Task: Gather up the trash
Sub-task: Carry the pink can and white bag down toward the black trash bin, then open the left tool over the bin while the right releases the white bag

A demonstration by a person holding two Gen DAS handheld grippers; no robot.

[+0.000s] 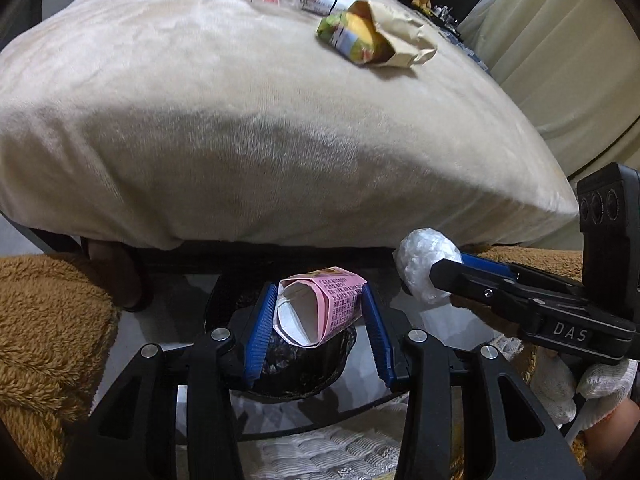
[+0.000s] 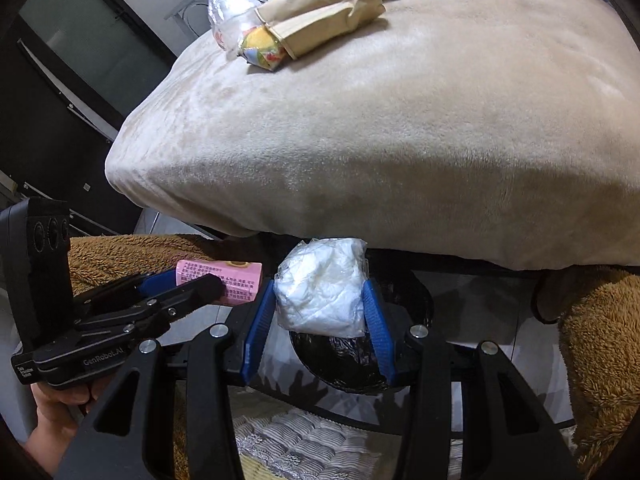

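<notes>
A bed under a beige plush blanket fills both views. Toward its far edge lie a brown paper bag touching a yellow-green carton, with clear plastic wrappers behind. Below the near edge sits a black-lined bin. Above it, the left gripper is clenched on a pink carton; the right gripper grasps a white plastic wad. Only the right view shows a dark door.

Beige plush bed; pale curtain; dark glass door.
</notes>
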